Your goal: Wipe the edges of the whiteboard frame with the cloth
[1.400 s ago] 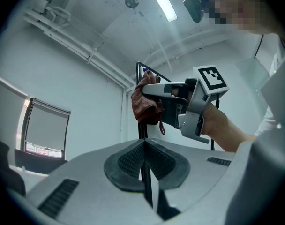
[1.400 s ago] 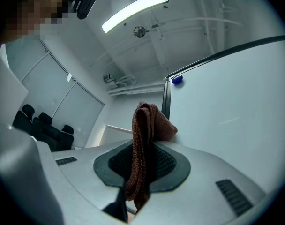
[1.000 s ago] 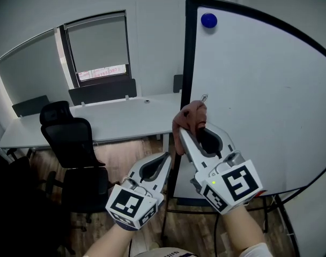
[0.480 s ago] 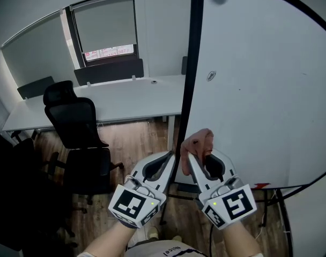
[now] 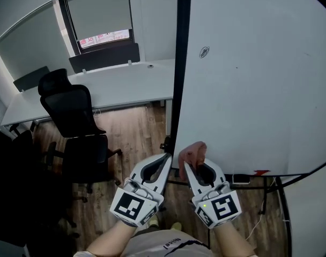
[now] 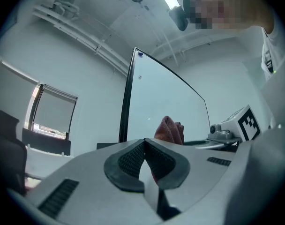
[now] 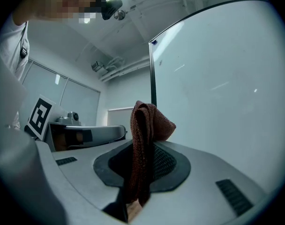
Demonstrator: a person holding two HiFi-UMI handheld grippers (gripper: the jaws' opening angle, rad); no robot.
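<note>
Nearest, low in the head view: two hand-held grippers side by side, marker cubes toward the person. Left gripper (image 5: 166, 157) has its jaws pressed together with nothing between them; its own view shows the pads meeting at the tip (image 6: 143, 142). Right gripper (image 5: 187, 166) pinches a reddish-brown cloth (image 5: 193, 152), which stands up in a bunched fold above the jaws (image 7: 145, 125).

The cloth sits at the lower left of the whiteboard (image 5: 254, 79), just right of the black frame edge (image 5: 180, 63). Contact with frame or board cannot be told. The left gripper tip lies just beside that edge, on its left.

Below and left: wood floor (image 5: 131, 138). Further left, a black office chair (image 5: 72, 114). Beyond it, a long white desk (image 5: 109, 90), then a window with its blind down (image 5: 98, 12).
</note>
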